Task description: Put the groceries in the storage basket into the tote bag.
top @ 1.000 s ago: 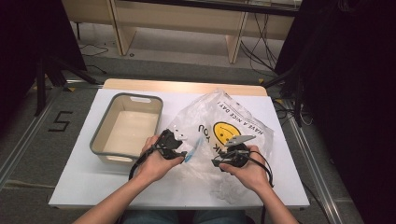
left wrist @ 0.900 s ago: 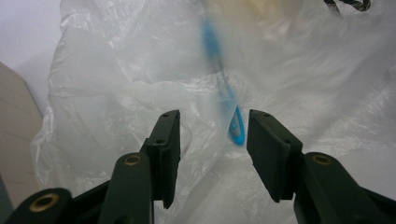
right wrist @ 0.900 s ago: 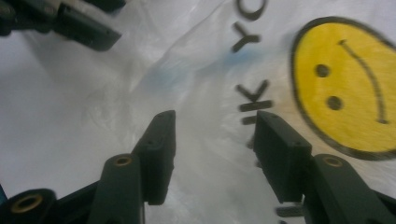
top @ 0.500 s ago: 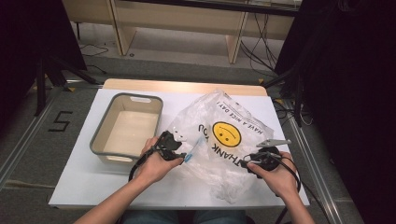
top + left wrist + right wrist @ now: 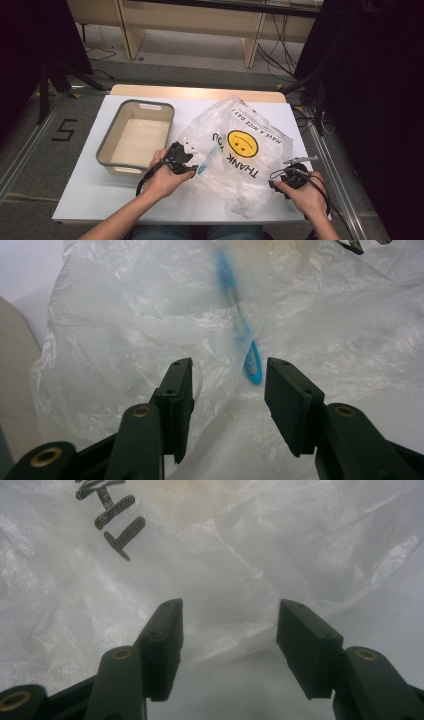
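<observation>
both grippers' jaws stand apart, gripping nothing; the right gripper (image 5: pixel 289 176) has just been opening. the bag (image 5: pixel 245 150) lies ahead of both, the toothbrush (image 5: pixel 248 352) inside, just beyond the left gripper (image 5: pixel 186 159) pads. pinch film only, then lift evenly.

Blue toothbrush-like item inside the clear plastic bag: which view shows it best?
Left gripper view: the blue toothbrush-like item fills the frame's centre just beyond the open left tool, blurred through the clear plastic bag. High view shows a small blue streak. Right gripper view shows bag film.
</observation>
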`<state>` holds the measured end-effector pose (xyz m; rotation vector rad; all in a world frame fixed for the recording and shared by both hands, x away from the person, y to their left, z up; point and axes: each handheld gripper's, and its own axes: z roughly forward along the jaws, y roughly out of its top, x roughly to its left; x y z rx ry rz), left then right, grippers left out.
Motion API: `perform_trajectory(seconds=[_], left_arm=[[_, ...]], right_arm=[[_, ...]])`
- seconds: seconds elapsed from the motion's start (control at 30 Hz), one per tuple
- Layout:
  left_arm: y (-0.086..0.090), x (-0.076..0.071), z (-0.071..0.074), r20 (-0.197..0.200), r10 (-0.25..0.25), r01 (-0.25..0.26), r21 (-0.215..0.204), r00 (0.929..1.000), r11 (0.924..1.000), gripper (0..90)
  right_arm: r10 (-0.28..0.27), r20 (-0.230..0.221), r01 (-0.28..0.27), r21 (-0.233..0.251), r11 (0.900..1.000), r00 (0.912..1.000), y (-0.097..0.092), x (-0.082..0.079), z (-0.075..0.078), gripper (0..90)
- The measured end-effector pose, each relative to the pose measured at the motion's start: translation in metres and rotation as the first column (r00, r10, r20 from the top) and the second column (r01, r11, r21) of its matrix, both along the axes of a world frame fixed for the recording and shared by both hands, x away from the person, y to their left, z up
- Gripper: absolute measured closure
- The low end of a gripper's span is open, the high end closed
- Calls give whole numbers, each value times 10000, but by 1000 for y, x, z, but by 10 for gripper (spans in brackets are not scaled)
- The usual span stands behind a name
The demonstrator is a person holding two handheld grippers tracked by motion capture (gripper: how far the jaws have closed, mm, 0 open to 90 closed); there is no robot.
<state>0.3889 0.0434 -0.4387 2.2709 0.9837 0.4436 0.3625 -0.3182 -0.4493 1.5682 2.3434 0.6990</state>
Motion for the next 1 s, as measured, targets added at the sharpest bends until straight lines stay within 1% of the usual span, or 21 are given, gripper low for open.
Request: perform_trajectory(seconds=[0.03, 0.13, 0.2, 0.23, 0.33, 0.47, 0.57, 0.6, 0.63, 0.67, 0.73, 0.8, 0.9, 1.0], left_arm=[[0, 0, 0, -4, 7, -7, 6, 10000, 10000, 538], [1, 0, -1, -16, 15, -15, 13, 10000, 10000, 538], [1, 0, -1, -28, 7, -7, 20, 10000, 10000, 538], [1, 0, -1, -29, 12, -12, 14, 10000, 10000, 538], [1, 0, -1, -34, 11, -11, 7, 10000, 10000, 538], [1, 0, -1, -38, -18, 18, 26, 10000, 10000, 538], [1, 0, -1, -66, -2, 2, -26, 10000, 10000, 538], [1, 0, -1, -74, -6, 6, -30, 10000, 10000, 538], [1, 0, -1, -78, -6, 6, -34, 10000, 10000, 538], [1, 0, -1, -78, -8, 7, -35, 10000, 10000, 538], [1, 0, -1, -71, -13, 12, -64, 10000, 10000, 538], [1, 0, -1, -59, -23, 23, -67, 10000, 10000, 538], [0, 0, -1, -72, -31, 31, -68, 10000, 10000, 538], [-1, 0, -1, -51, -78, 78, -71, 10000, 9999, 538]], right_arm=[[-6, -145, 6, 1, 10000, 9999, 1, 0, -1, 451], [-100, -364, 98, -42, 9999, 9993, 3, 0, -4, 464], [-123, -558, 119, -72, 9999, 9984, 4, -1, -6, 501], [-166, -652, 160, -96, 9998, 9977, 5, -1, -6, 527], [37, -865, -69, -363, 9993, 9962, 5, -1, -7, 615], [143, -917, -219, -824, 9964, 9957, 6, 1, -8, 760], [317, -968, -409, -948, 9947, 9948, 6, 3, -8, 866], [329, -1007, -421, -908, 9950, 9944, 6, 3, -8, 899], [390, -1022, -478, -848, 9953, 9940, 5, 4, -8, 900], [425, -950, -505, -838, 9952, 9946, 4, 4, -8, 900], [468, -868, -556, -1025, 9932, 9951, 2, 6, -7, 900], [445, -672, -519, -1112, 9924, 9967, -3, 9, -6, 900], [488, -238, -516, -1328, 9898, 9985, -11, 14, -3, 900], [637, 258, -585, -1655, 9845, 9976, -18, 19, 0, 900]])
